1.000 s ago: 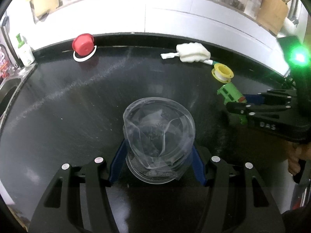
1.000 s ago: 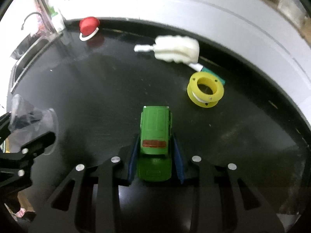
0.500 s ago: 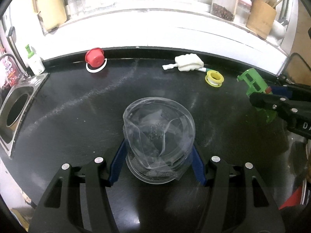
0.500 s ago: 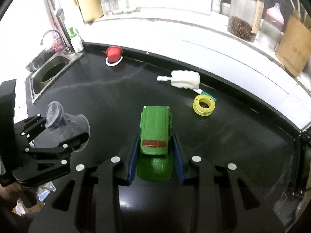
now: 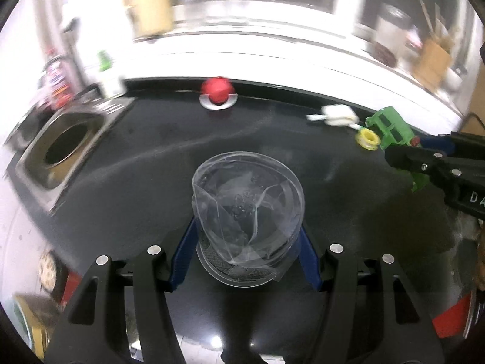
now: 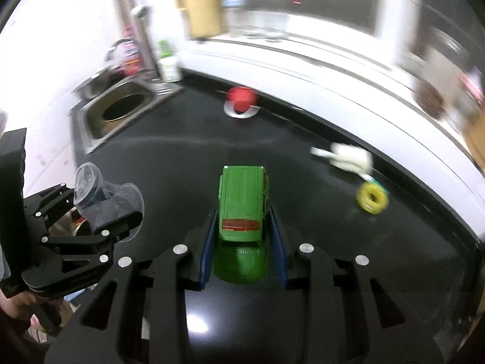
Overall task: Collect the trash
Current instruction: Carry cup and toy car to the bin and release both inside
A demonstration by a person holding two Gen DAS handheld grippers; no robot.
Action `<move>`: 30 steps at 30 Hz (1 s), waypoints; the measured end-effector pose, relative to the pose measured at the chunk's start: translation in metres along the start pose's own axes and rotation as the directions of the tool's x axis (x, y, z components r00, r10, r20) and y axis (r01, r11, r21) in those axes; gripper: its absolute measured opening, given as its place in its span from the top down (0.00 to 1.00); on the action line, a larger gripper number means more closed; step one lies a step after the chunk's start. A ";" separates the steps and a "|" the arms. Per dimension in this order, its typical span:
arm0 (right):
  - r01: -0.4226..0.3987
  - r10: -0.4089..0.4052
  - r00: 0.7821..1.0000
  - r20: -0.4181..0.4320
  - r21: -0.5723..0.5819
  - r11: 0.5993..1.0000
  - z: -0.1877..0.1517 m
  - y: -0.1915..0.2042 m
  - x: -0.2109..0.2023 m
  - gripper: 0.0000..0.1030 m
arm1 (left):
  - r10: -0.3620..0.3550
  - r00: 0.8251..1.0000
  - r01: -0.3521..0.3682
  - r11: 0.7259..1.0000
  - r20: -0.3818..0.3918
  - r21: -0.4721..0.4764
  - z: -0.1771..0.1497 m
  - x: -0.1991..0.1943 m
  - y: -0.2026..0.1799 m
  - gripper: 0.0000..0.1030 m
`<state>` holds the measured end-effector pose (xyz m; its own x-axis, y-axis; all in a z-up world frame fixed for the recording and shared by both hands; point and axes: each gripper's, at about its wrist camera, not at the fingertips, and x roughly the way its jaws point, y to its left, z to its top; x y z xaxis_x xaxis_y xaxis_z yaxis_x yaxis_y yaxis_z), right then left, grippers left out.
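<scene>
My left gripper is shut on a crumpled clear plastic cup, held above the black counter. In the right wrist view the same cup shows at the left, clamped in the left gripper. My right gripper is shut on a green toy car, its blue pads against both sides. The left wrist view shows that car at the right, held in the right gripper. Both are raised off the counter.
On the counter lie a red cap on a white ring, a white brush and a yellow tape roll. A steel sink sits at the left end. Jars and a beige jug stand on the white sill behind.
Both grippers have lifted and pulled back from the counter with their objects; the sink has come into view and the counter items look smaller and farther.
</scene>
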<state>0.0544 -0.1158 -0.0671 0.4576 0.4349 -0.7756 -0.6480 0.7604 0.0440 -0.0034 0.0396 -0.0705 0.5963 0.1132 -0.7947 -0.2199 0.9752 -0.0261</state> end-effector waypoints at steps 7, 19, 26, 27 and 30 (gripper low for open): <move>-0.216 0.209 0.976 -0.056 -0.191 0.957 0.027 0.140 0.028 0.68 | 0.173 0.985 -0.172 0.972 -0.012 -0.159 -0.057 -0.046 0.099 0.43; -0.572 0.457 0.816 -0.353 -0.380 0.727 0.016 0.403 0.103 0.68 | 0.333 0.924 -0.381 0.774 -0.187 -0.506 -0.214 -0.088 0.286 0.43; -0.625 0.432 0.761 -0.484 -0.370 0.687 0.002 0.499 0.186 0.67 | 0.299 0.933 -0.358 0.708 -0.201 -0.609 -0.273 -0.050 0.361 0.42; -0.625 0.423 0.759 -0.496 -0.371 0.686 -0.001 0.508 0.199 0.67 | 0.294 0.934 -0.355 0.703 -0.202 -0.616 -0.277 -0.044 0.367 0.42; -0.621 0.396 0.755 -0.523 -0.374 0.689 -0.008 0.529 0.227 0.67 | 0.286 0.935 -0.352 0.692 -0.208 -0.631 -0.292 -0.020 0.389 0.42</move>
<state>-0.1898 0.3812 -0.2248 -0.2297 0.3776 -0.8970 -0.9582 0.0740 0.2765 -0.3260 0.3615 -0.2418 0.3344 0.3452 -0.8769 -0.8487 0.5149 -0.1209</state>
